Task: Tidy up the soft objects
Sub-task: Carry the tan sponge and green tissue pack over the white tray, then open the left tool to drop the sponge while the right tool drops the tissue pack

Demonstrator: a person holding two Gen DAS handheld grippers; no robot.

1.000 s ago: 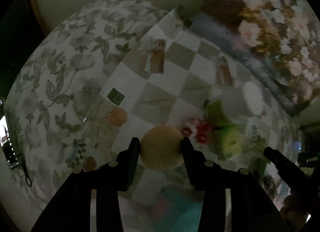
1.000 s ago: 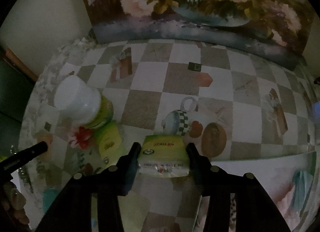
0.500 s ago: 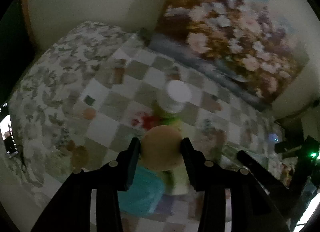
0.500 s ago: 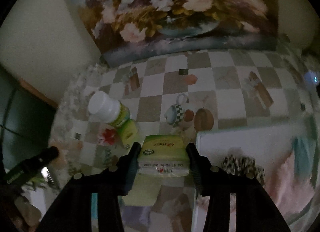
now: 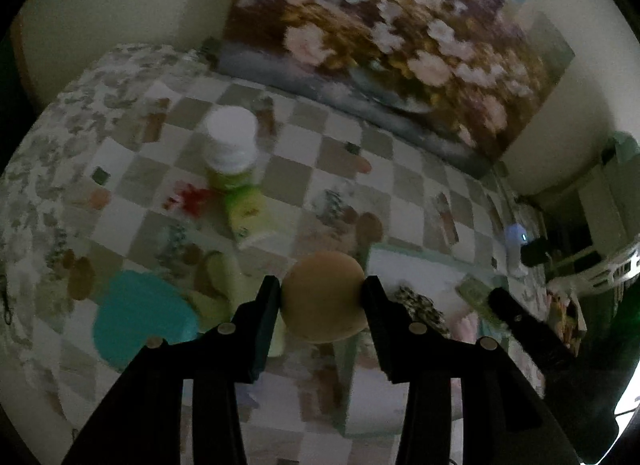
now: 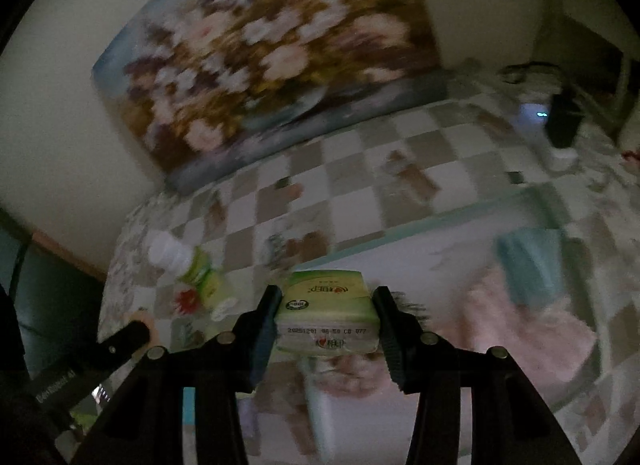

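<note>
My left gripper [image 5: 322, 291] is shut on a tan soft ball [image 5: 324, 297], held above the checkered tablecloth next to the left rim of a white tray [image 5: 416, 265]. My right gripper [image 6: 326, 297] is shut on a green tissue pack [image 6: 326, 315], carried over the same tray [image 6: 420, 233]. Inside the tray lie a pink cloth [image 6: 532, 325], a teal cloth [image 6: 528, 261] and a dark speckled soft thing [image 5: 420, 305]. The right gripper's finger [image 5: 520, 325] shows at the right in the left wrist view. Both views are dim and blurred.
A white-capped green bottle [image 5: 230, 149] stands on the table with a green packet [image 5: 246, 209] and a red flower [image 5: 188, 199] beside it. A teal round object [image 5: 140, 321] lies at the near left. A large flower painting [image 5: 380, 41] leans on the wall behind.
Both grippers have risen and swung right from the bottle area to the white tray, each keeping its object. The table looks farther away and the tray has come into view.
</note>
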